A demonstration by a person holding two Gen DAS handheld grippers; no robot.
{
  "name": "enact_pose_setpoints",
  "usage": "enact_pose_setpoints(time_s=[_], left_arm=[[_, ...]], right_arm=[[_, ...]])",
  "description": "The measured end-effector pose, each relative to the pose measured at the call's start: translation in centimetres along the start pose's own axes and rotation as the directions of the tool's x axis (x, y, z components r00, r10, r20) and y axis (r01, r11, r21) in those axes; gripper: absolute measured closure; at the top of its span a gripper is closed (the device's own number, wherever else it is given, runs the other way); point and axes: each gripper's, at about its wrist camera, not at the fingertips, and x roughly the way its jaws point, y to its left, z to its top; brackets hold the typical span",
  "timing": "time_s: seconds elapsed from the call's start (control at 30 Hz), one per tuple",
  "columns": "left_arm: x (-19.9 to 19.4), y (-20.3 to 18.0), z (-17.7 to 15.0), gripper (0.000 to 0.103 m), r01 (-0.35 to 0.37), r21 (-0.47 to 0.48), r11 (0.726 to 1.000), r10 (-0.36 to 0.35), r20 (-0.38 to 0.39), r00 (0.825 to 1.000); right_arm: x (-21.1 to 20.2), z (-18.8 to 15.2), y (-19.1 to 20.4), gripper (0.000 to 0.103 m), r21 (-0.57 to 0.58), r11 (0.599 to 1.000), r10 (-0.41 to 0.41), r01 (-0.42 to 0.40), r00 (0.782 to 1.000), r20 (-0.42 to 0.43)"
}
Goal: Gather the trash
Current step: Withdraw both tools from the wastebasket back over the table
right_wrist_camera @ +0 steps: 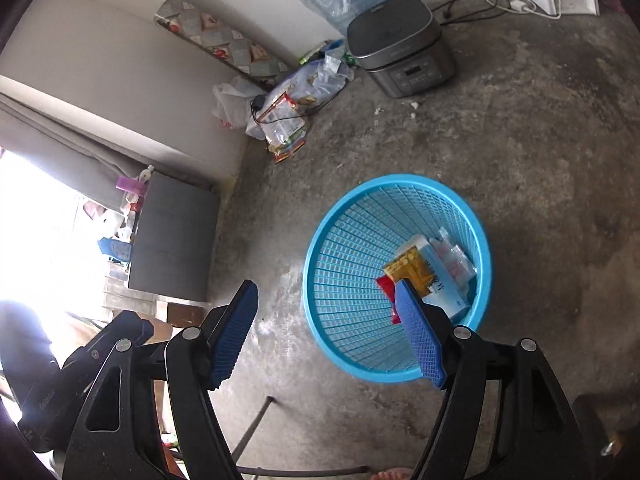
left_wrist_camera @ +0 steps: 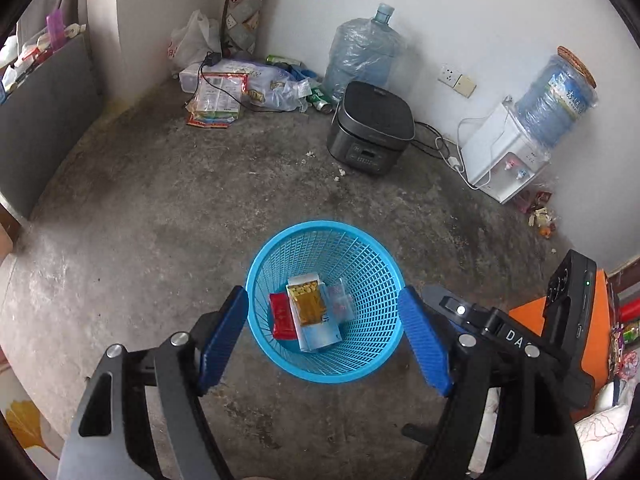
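A blue mesh basket (left_wrist_camera: 372, 268) stands on the concrete floor and also shows in the right wrist view (right_wrist_camera: 352, 240). Inside lie a red packet (left_wrist_camera: 282, 316), a white and yellow box (left_wrist_camera: 310, 312) and a clear wrapper (left_wrist_camera: 340, 300). My left gripper (left_wrist_camera: 324, 332) is open and empty, held above the basket with its fingers on either side of it. My right gripper (right_wrist_camera: 326, 316) is open and empty, above the basket's left rim. The right gripper's body (left_wrist_camera: 520, 340) shows at the right of the left wrist view.
A pile of bags and wrappers (left_wrist_camera: 236, 88) lies in the far corner. A dark rice cooker (left_wrist_camera: 372, 128), a water jug (left_wrist_camera: 360, 52) and a water dispenser (left_wrist_camera: 508, 156) stand along the wall. Small wrappers (left_wrist_camera: 540, 212) lie by the dispenser. A grey cabinet (right_wrist_camera: 172, 240) stands left.
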Motion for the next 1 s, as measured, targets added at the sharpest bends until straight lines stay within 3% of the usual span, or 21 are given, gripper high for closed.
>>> enact_pose_setpoints(time_s=[0.1,0.27,0.47,0.8,1.0], left_arm=[[-2.7,0.6,0.1,0.028,0.011,0.006,1.000,-0.011,0.054,0.998],[-9.7,1.4,-0.3,0.023,0.010,0.041,0.999,-0.017,0.169,0.985],[-18.3,3.9,-2.8,0.019,-0.059,0.045,0.997,0.045,0.261,0.964],[-31.9,9.7,-11.4,0.019,-0.197,-0.066,0.978,0.207,0.362,0.909],[-39.3,12.1,-16.8,0.019,-0.241,-0.171,0.955,0.292,0.414,0.862]], right_arm=[[-1.4,-0.2,1.3,0.034,-0.034,0.999,0.011,-0.010,0.999,0.030],[-4.5,-0.9,5.8,0.032,-0.184,0.983,0.032,-0.008,0.991,0.126],[-8.8,-4.1,12.4,0.011,-0.390,0.921,0.097,0.011,0.962,0.256],[-11.2,-9.9,20.7,0.008,-0.629,0.778,0.186,-0.017,0.961,0.203],[-12.6,-13.0,24.6,0.008,-0.689,0.709,0.287,-0.147,0.954,0.091]])
